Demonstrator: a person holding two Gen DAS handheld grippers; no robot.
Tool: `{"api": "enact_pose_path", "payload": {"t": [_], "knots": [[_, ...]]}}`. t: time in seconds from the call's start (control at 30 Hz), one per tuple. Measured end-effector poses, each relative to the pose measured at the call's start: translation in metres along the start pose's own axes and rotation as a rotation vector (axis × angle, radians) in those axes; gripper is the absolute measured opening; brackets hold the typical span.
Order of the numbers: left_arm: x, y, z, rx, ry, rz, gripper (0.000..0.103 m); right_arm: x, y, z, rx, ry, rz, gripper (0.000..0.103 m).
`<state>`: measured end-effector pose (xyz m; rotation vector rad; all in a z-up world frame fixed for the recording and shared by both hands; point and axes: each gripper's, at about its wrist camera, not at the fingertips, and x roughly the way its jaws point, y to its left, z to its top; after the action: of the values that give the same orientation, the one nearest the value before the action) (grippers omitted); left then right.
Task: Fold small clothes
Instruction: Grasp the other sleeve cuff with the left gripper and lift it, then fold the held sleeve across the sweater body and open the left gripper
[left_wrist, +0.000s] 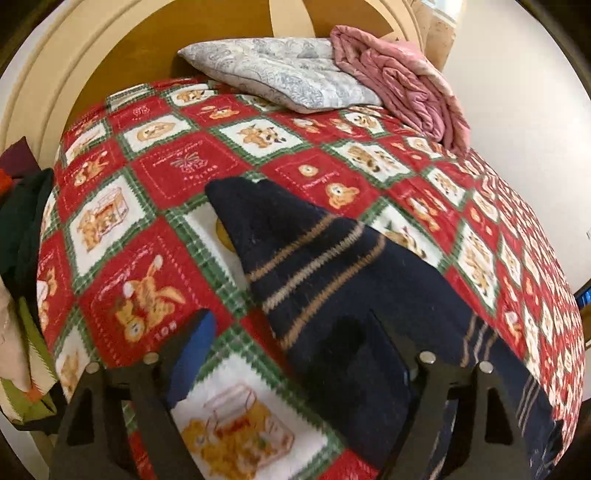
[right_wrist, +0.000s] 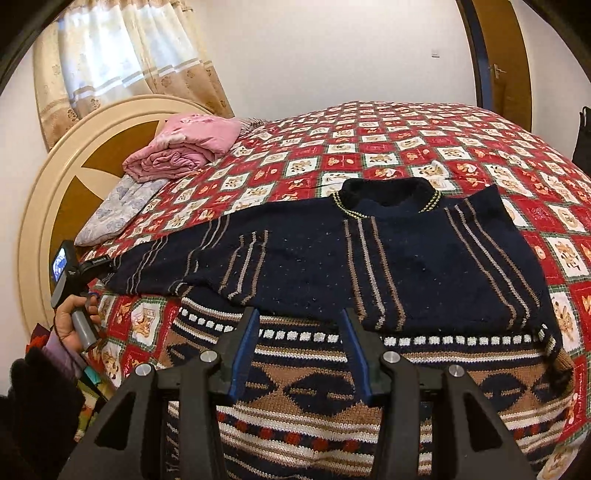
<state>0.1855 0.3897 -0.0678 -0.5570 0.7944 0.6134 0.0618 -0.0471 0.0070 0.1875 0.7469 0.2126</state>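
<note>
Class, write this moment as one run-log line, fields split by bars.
task: fold small clothes | sweater: flat on bedspread | left gripper: open, over sleeve | right gripper: open, at sweater's patterned hem

Navy tan-striped sweater (right_wrist: 388, 258) on red-green-white checked bear blanket (right_wrist: 369, 140).

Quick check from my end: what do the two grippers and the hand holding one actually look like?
Both grippers are black, with angular cut-out arms and round silver bolts. The right gripper has blue pads on its fingers. The left gripper shows a blue pad too. In the right view, a hand grips a grey handle; its sleeve looks purple, under a dark fuzzy cuff.
</note>
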Motion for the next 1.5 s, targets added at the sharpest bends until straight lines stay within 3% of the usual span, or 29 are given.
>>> {"api": "enact_pose_path", "payload": {"t": [0.13, 0.33, 0.4, 0.43, 0.77, 0.87, 1.03, 1.17, 1.23, 1.37, 1.5], "knots": [[0.006, -0.010, 0.003, 0.051, -0.023, 0.025, 0.078, 0.004, 0.005, 0.001, -0.009, 0.013, 0.001, 0.047], [0.005, -0.007, 0.003, 0.041, -0.062, 0.037, 0.052, 0.009, 0.011, -0.001, -0.023, 0.030, 0.011, 0.047], [0.003, -0.008, 0.004, 0.068, -0.067, 0.016, 0.018, 0.010, 0.011, -0.002, -0.023, 0.034, 0.008, 0.047], [0.001, -0.008, 0.004, 0.075, -0.062, -0.010, 0.014, 0.010, 0.009, -0.002, -0.018, 0.036, 0.005, 0.047], [-0.034, -0.026, 0.004, 0.116, -0.110, -0.043, 0.012, -0.011, -0.021, 0.001, 0.083, -0.012, -0.028, 0.047], [-0.077, -0.066, -0.008, 0.265, -0.207, -0.063, 0.012, -0.022, -0.040, 0.002, 0.128, -0.046, -0.063, 0.047], [-0.148, -0.152, -0.062, 0.522, -0.320, -0.193, 0.012, -0.030, -0.075, -0.001, 0.242, -0.054, -0.103, 0.047], [-0.188, -0.209, -0.122, 0.669, -0.336, -0.341, 0.012, -0.037, -0.088, -0.006, 0.284, -0.059, -0.110, 0.047], [-0.208, -0.238, -0.166, 0.750, -0.319, -0.437, 0.012, -0.040, -0.091, -0.006, 0.280, -0.068, -0.120, 0.047], [-0.227, -0.275, -0.243, 0.880, -0.277, -0.555, 0.012, -0.041, -0.099, -0.009, 0.303, -0.070, -0.129, 0.047], [-0.212, -0.300, -0.301, 0.964, -0.176, -0.567, 0.012, -0.041, -0.108, -0.014, 0.319, -0.056, -0.136, 0.047]]}}
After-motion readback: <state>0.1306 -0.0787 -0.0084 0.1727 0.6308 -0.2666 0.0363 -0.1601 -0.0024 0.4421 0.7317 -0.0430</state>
